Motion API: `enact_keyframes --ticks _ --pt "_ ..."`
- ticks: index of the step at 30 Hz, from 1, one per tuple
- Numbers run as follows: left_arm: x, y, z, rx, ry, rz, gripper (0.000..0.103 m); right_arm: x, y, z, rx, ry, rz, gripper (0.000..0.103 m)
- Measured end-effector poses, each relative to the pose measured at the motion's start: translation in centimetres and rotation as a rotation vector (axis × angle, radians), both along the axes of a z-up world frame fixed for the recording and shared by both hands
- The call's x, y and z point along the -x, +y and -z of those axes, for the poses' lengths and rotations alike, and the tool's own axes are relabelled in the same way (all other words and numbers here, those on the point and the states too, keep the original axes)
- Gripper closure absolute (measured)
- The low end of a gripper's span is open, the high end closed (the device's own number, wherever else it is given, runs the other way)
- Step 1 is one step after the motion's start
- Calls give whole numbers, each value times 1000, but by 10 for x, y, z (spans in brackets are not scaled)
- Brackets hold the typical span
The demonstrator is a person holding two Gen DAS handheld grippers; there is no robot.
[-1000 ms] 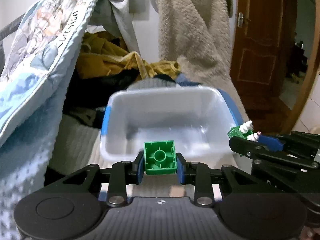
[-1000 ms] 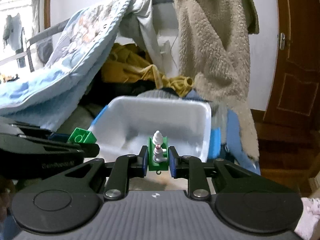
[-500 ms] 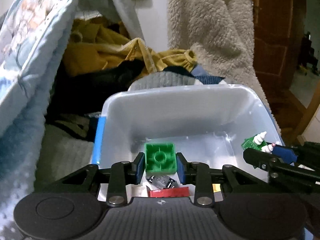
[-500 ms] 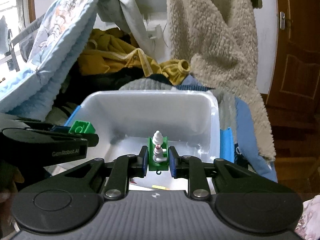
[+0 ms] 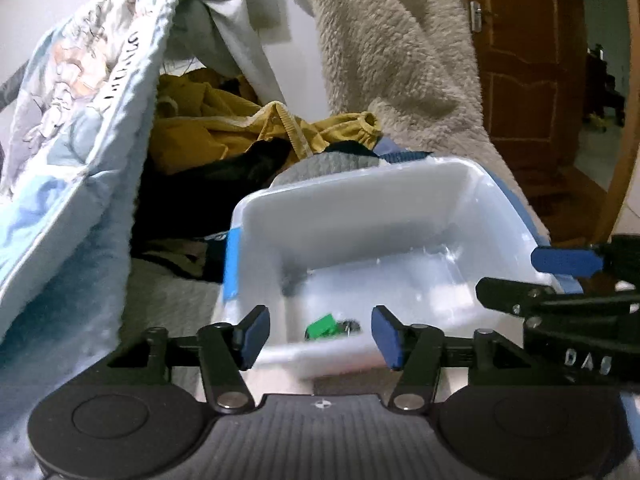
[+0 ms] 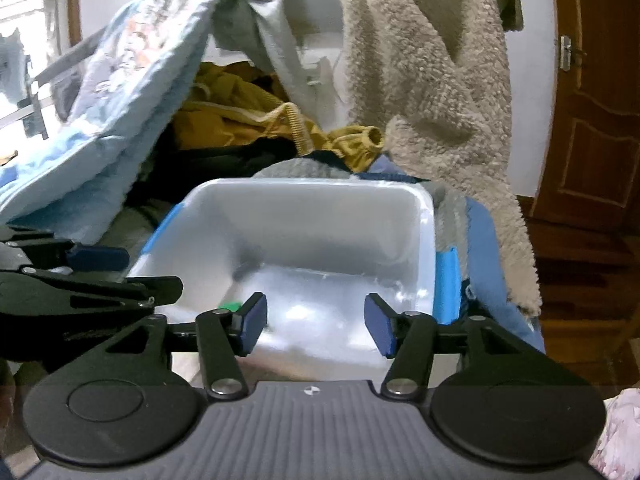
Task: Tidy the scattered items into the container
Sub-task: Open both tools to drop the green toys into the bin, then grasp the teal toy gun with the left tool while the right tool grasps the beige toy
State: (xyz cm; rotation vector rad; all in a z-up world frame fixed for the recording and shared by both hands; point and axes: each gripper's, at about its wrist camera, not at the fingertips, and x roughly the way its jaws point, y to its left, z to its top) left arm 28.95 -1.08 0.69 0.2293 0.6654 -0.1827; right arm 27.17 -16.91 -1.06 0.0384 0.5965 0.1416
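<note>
A translucent white plastic container [image 5: 360,196] with blue side handles sits in front of both grippers; it also shows in the right wrist view [image 6: 304,190]. My left gripper [image 5: 318,336] is open and empty at the container's near rim. A green brick [image 5: 322,326] lies inside on the floor near a small dark item [image 5: 348,325]. My right gripper [image 6: 314,328] is open and empty over the near edge. A bit of green [image 6: 230,306] shows inside behind its left finger. The right gripper appears at the right of the left wrist view [image 5: 560,280].
A pile of clothes lies behind the container: a yellow garment [image 5: 240,136], a dark one, a hanging beige fleece [image 5: 392,60] and a light blue blanket [image 5: 76,128] at the left. A wooden door [image 6: 592,100] stands at the right.
Both grippers have opened. The green brick has dropped from the left gripper into the container, and the green piece with white figures has left the right gripper. Both views have pulled back slightly.
</note>
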Motion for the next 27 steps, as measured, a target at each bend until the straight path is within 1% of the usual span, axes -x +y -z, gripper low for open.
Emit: enact_keyframes --ticks 3,6,11,13,15,17,22,27 --pt "29 13 2 5 8 -10 42 21 0 2 -12 19 -17 44" --pt "62 27 12 6 39 -23 42 44 2 7 -6 42 -44 44" --pt "104 45 42 14 129 -74 42 79 10 17 30 62 -101 44" --pt "116 53 55 34 153 -95 42 92 12 24 33 62 -132 44" --pt "125 60 70 45 194 -115 42 101 14 32 39 80 -143 44" --pt "131 63 81 48 216 -134 42 110 16 40 40 100 -145 44" --pt "136 63 96 44 226 -152 42 131 21 56 17 117 -130 44" --pt "132 70 106 53 240 -180 42 142 29 76 11 155 -75 44"
